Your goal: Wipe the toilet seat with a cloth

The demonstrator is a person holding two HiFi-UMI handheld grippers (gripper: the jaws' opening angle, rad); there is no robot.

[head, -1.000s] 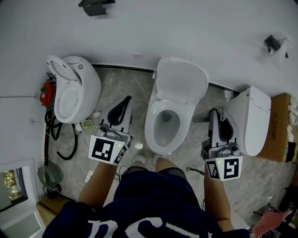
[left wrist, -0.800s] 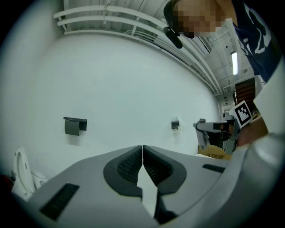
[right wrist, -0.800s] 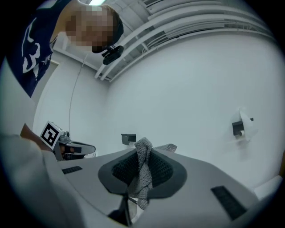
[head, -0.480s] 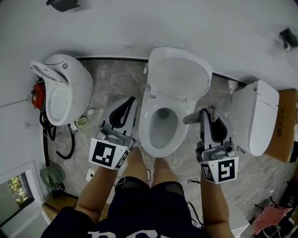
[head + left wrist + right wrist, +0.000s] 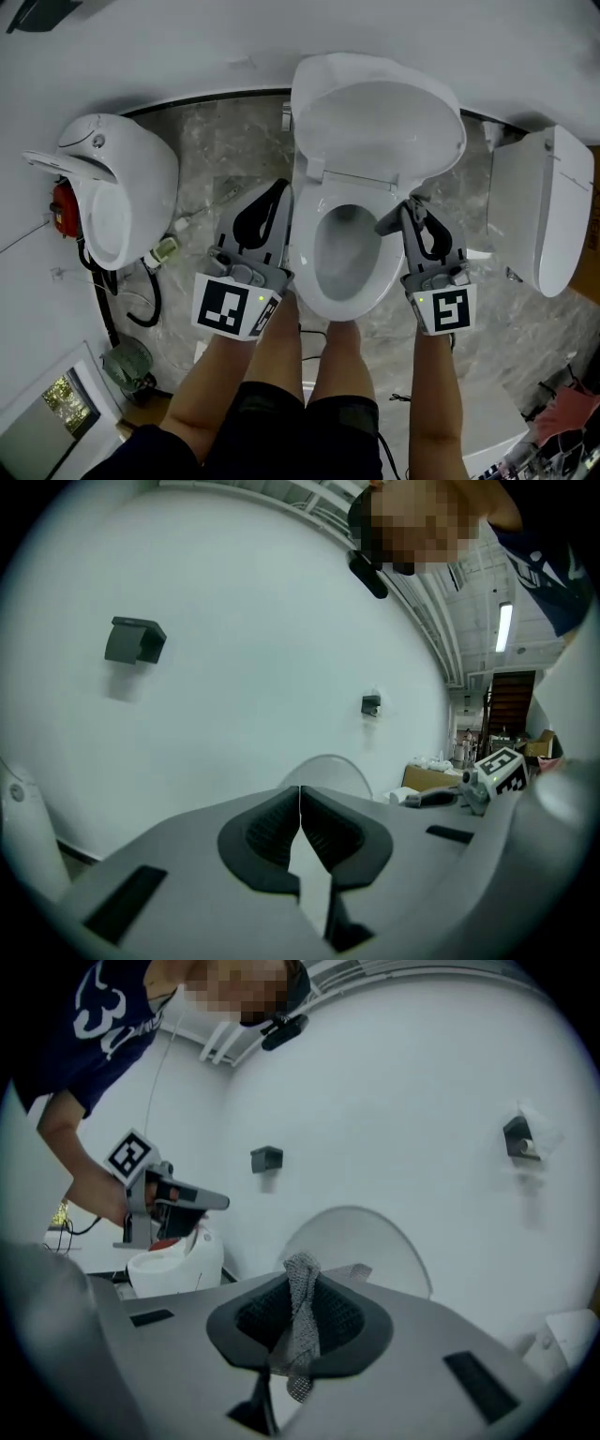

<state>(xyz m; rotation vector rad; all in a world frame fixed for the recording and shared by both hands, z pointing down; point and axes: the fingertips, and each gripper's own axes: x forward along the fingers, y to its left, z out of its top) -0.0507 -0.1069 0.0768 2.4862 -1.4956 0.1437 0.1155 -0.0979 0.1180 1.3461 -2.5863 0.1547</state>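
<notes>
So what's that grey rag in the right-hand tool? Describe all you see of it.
The cloth is grey with a fine mesh-like weave and looks thin and soft. It is bunched into a narrow twisted strip, roughly upright, clamped between the dark-lined jaws of the right gripper. Its top pokes above the jaw tips; its lower end hangs loose below. Nothing else seems to touch it.

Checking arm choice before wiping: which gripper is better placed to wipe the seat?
Right. The right gripper is shut on the grey cloth beside the toilet seat; the left gripper is shut and empty.
</notes>
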